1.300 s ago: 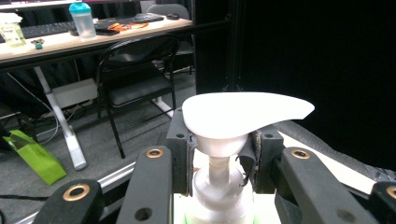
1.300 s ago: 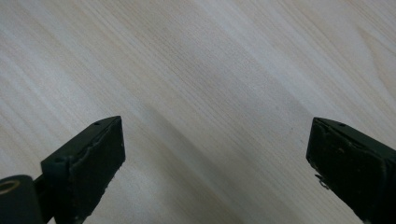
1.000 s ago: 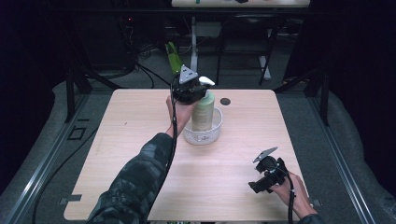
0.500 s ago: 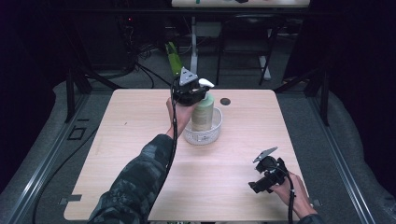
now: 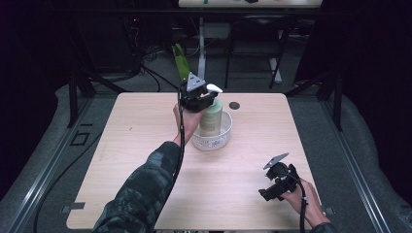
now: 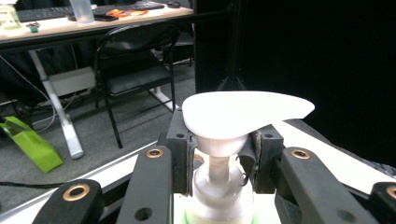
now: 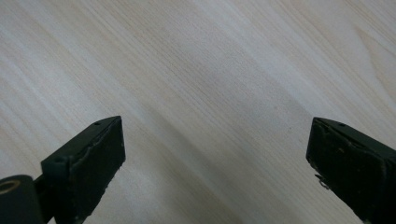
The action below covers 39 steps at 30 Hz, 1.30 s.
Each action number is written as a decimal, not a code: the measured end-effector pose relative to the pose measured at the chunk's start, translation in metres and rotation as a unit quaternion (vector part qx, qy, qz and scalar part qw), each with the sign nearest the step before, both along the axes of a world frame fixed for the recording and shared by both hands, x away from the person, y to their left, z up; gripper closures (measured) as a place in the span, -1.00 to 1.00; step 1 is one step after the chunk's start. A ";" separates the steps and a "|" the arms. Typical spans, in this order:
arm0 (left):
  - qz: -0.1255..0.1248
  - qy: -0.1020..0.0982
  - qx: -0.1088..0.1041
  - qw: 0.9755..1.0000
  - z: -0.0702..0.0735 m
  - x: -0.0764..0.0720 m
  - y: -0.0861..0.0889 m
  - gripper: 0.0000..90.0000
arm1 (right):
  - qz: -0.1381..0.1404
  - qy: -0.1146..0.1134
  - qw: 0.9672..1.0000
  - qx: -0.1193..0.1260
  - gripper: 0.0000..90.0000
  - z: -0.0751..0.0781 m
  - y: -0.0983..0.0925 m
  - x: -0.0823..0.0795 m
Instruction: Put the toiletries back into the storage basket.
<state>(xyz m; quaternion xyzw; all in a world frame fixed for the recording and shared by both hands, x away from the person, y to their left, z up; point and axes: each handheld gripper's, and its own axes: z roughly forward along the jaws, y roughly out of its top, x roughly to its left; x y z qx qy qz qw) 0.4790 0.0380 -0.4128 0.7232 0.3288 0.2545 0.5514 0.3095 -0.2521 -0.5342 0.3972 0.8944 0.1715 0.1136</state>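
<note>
**Ana:** Nothing much has shifted since a second ago, has it? Both hands sit where they were.

**Ben:** Right. The left tool (image 5: 204, 97) is still up at the far middle of the counter (image 5: 136, 145), clamped on the pump bottle (image 5: 212, 119). The left gripper view shows its jaws closed on the white neck just under the flat white pump head (image 6: 243, 111).

**Ana:** And where does the bottle stand?

**Ben:** Upright inside the clear round bowl (image 5: 214, 140), pale green body, with the person's left hand (image 5: 187, 124) just beside the bowl's left edge. Whether the bottle's base touches the bowl floor, I cannot tell.

**Ana:** What about the other side?

**Ben:** The right tool (image 5: 278, 180) is near the front right corner, well apart from the bowl, held in the right hand (image 5: 303, 196) low over the wood. Its jaws stand wide with nothing between them; the right gripper view has only bare wood grain in the gap.

**Ana:** Anything else on the surface?

**Ben:** A small dark round spot (image 5: 234, 105) just behind and right of the bowl. A green object (image 5: 181, 62) lies on the floor beyond the far edge.
</note>
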 end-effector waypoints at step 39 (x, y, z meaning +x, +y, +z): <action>-0.011 0.044 0.027 0.999 0.007 -0.020 0.021 -0.46 | -0.002 0.003 1.000 0.001 -0.90 -0.001 0.002 0.000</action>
